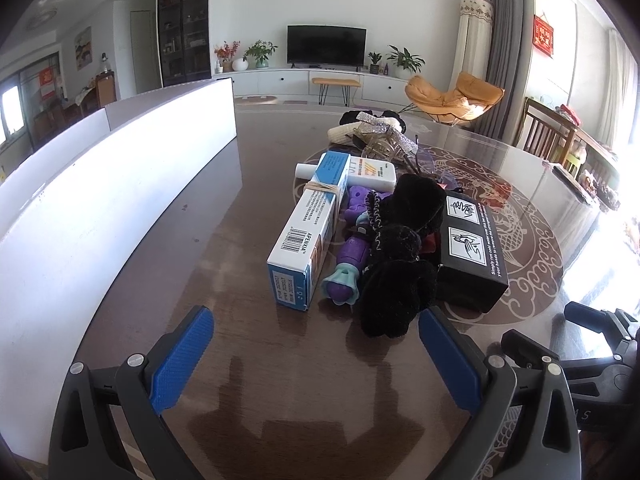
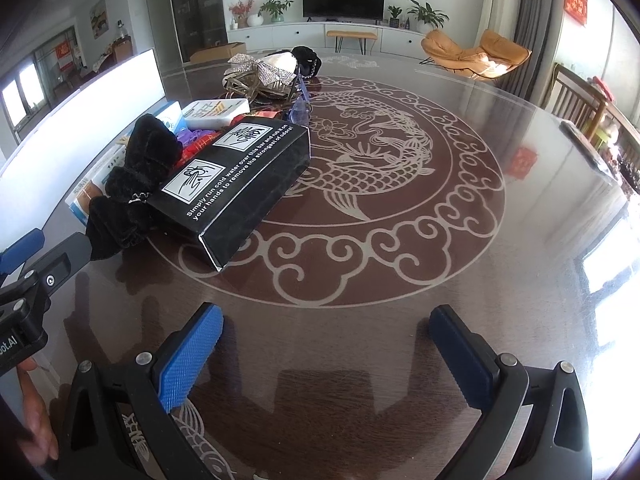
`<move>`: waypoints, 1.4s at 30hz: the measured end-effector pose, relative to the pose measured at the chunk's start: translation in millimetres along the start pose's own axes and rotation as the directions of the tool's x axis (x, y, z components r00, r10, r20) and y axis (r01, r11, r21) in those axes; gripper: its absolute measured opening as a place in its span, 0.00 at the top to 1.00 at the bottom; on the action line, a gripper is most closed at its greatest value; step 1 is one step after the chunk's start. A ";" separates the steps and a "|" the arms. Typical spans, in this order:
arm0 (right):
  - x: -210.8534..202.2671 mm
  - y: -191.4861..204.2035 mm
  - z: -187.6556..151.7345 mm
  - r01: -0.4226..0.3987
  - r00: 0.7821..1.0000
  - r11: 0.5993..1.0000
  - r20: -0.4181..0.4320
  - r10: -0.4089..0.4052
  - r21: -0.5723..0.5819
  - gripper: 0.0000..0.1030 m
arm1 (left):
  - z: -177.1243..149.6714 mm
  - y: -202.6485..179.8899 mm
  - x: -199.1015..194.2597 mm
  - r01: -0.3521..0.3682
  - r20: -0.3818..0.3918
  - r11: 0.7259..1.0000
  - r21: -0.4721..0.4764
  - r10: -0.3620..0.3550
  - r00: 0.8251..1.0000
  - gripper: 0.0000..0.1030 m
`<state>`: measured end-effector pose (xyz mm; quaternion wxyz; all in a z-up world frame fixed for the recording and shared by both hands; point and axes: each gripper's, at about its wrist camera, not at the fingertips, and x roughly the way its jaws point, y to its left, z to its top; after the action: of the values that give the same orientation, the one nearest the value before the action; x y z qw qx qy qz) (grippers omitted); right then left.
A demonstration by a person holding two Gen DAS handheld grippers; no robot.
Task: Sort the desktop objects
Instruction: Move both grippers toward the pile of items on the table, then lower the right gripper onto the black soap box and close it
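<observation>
A heap of objects lies on the dark wooden table (image 1: 248, 360). It holds a blue-and-white carton (image 1: 308, 228) with a rubber band, a purple toy (image 1: 348, 264), a black velvet hair bow (image 1: 400, 256), a black box (image 1: 468, 252) with hand pictures, a white tube (image 1: 360, 170) and a silver glitter bow (image 1: 380, 130). My left gripper (image 1: 316, 336) stands open just short of the carton and the hair bow, holding nothing. My right gripper (image 2: 326, 336) is open above the table's fish inlay, with the black box (image 2: 236, 176) and hair bow (image 2: 136, 184) ahead on its left.
A long white tray wall (image 1: 120, 176) runs along the table's left side. The round fish inlay (image 2: 372, 172) fills the table's right half. The left gripper's body (image 2: 28, 280) and a hand (image 2: 36, 420) show at the right wrist view's left edge. Wooden chairs (image 1: 552, 136) stand beyond the far right rim.
</observation>
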<state>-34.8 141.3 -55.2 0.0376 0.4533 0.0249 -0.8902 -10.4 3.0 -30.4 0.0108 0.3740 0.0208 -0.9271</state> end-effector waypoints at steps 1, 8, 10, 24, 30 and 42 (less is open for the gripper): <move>-0.3 0.0 0.1 -0.001 1.000 1.000 -0.001 0.001 0.001 0.00 | -0.1 -0.5 0.3 -0.002 -0.002 1.000 0.002 0.002 1.000 0.00; -0.4 0.3 -0.1 0.000 1.000 1.000 0.000 0.000 0.000 0.00 | -0.3 11.9 2.5 -0.023 -0.024 0.998 -0.053 0.022 0.999 0.00; -0.4 0.2 -0.2 0.000 1.000 1.000 0.000 0.000 0.000 0.00 | -0.6 15.3 2.9 -0.023 -0.030 0.997 -0.071 0.021 0.999 0.00; -12.5 21.1 65.0 -0.130 0.981 0.991 0.148 0.125 0.027 0.00 | -5.2 28.6 1.1 -0.016 -0.054 0.990 -0.142 0.009 0.998 0.00; 38.7 18.9 83.2 -0.182 0.983 0.978 0.011 0.182 0.098 0.00 | -8.1 27.4 -3.0 -0.002 -0.048 0.991 -0.137 -0.005 0.999 0.00; 65.3 40.6 94.1 -0.183 0.982 0.982 -0.045 0.181 -0.051 0.00 | -8.2 9.0 0.8 -0.005 -0.060 0.999 -0.037 0.002 0.998 0.00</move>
<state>-145.2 90.6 -53.2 0.1309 0.4702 0.0088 -0.8727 -5.0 -5.6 -37.1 0.0186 0.4016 0.0375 -0.9149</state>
